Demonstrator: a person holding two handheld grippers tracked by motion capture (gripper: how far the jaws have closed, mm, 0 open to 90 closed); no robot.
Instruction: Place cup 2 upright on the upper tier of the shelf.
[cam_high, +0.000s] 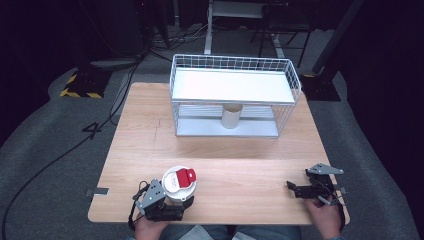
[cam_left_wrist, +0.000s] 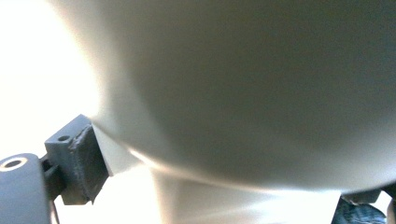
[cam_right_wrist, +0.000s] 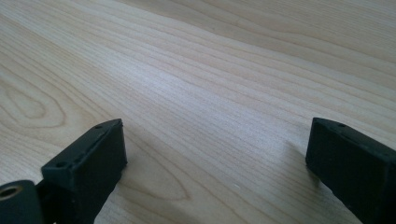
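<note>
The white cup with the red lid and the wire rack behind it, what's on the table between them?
Nothing: in the high view, bare tabletop separates the cup from the wire rack.

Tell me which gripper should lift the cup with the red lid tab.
Left. The left gripper already has its jaws around the cup, pads against its wall. The right gripper rests far off at the table's right edge, jaws open over bare wood.

Wire rack (cam_high: 287, 95) sits at far side of surface (cam_high: 240, 165). White shelf (cam_high: 230, 85) on top of rack, cylinder (cam_high: 231, 116) upright under it, on the lower tier. Floor cables (cam_high: 60, 155) left of rack; yellow-black base (cam_high: 80, 86) further left.
</note>
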